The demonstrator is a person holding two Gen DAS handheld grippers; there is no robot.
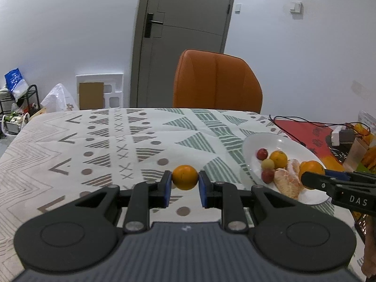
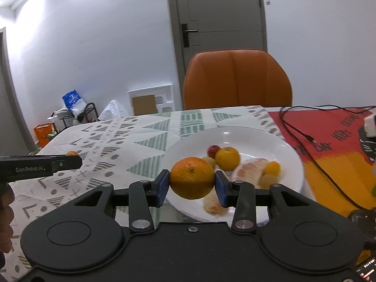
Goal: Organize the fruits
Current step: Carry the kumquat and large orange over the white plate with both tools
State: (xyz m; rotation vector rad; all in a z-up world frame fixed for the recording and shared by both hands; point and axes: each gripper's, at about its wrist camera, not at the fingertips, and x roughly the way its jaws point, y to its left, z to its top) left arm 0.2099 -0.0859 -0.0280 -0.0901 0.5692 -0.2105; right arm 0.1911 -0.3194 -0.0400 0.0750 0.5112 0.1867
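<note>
My left gripper (image 1: 185, 186) pinches a small orange (image 1: 185, 177) between its blue pads (image 1: 167, 188), jaws narrowed to the fruit's width, above the patterned tablecloth (image 1: 94, 145). To its left the cloth lies bare out to the table's rounded edge. My right gripper (image 2: 192, 186) clamps a larger orange (image 2: 191, 178) over the near rim of the white plate (image 2: 289, 164), which holds small red and yellow fruits, another orange and peeled segments (image 2: 250, 169), the nearest blurred and partly hidden. Further right a black cable (image 2: 312, 145) crosses a red mat (image 2: 333, 127), cut off by the frame.
</note>
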